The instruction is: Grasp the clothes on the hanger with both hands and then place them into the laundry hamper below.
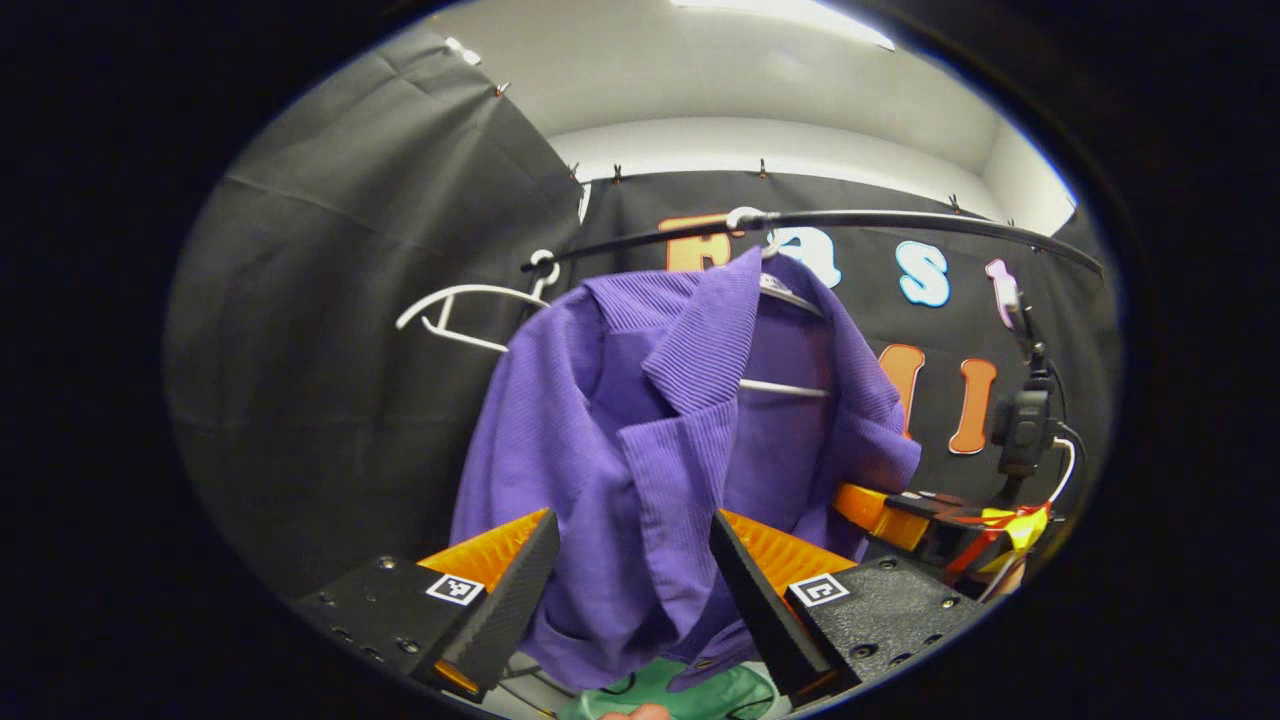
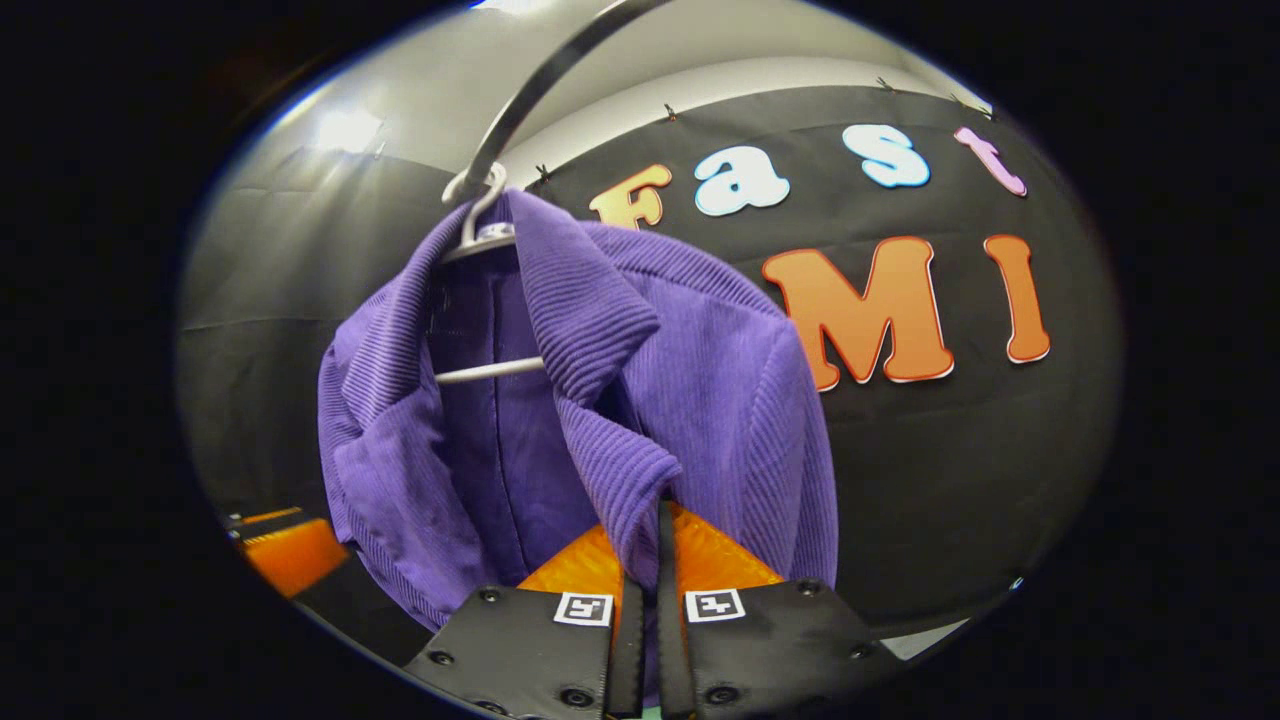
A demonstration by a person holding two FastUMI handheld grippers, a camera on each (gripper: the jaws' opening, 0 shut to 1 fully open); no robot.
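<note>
A purple corduroy shirt (image 1: pixel 650 420) hangs on a white hanger (image 1: pixel 790 300) from a dark rail (image 1: pixel 900 220). My left gripper (image 1: pixel 632 520) is open, its two fingers standing on either side of the shirt's front edge. In the right gripper view the same shirt (image 2: pixel 700 400) hangs on its hanger (image 2: pixel 480 230), and my right gripper (image 2: pixel 645 512) is shut on the lower tip of the shirt's front flap. The right gripper (image 1: pixel 885 512) also appears in the left gripper view, at the shirt's right side. The left gripper (image 2: pixel 290 550) sits low on the left in the right gripper view.
An empty white hanger (image 1: pixel 460 300) hangs on the rail to the left of the shirt. A small camera on a stand (image 1: pixel 1020 430) is at the right. Something green (image 1: pixel 700 692) lies below the shirt's hem.
</note>
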